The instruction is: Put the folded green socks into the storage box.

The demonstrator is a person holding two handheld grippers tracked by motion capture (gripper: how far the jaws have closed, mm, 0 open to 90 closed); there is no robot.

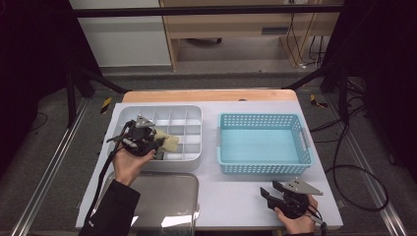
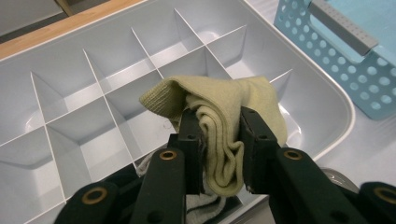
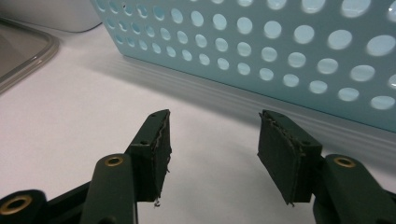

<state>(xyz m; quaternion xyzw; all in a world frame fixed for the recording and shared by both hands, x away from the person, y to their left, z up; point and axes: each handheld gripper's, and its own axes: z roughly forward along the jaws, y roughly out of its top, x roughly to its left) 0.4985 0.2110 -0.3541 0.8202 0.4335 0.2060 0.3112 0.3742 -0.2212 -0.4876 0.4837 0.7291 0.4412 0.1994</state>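
Landmark: the pale grey plastic organiser tray (image 1: 194, 112) with a grid of square compartments, on the left half of the white counter (image 1: 231, 196).

Left gripper (image 1: 156, 144) sits over the tray's near-left part, held by the person's left hand (image 1: 127, 164). In the left gripper view, its two black fingers (image 2: 191, 140) are clamped on a folded pale yellow-green knit cloth, sock-like (image 2: 219, 112). The cloth is bunched in folds between the pads and hangs down below them; a ribbed edge sticks out to the left above the fingers. The cloth is above the tray's compartments, toward the tray's near edge. Whether its lower end touches a compartment floor cannot be told. A second, greyish piece of fabric (image 2: 203, 203) shows below the fingers, mostly hidden.

Just right of the tray, well apart from the held cloth: a light blue perforated plastic basket (image 1: 221, 142) with grey handle bars.

In front of the tray, at the counter's near edge: a flat grey metal tray with rounded corners (image 1: 172, 182).

Right gripper (image 1: 266, 194) rests far right of the organiser tray, in front of the blue basket, held by the right hand (image 1: 297, 221). Its fingers (image 3: 156, 144) stand apart with nothing between them, just bare counter.
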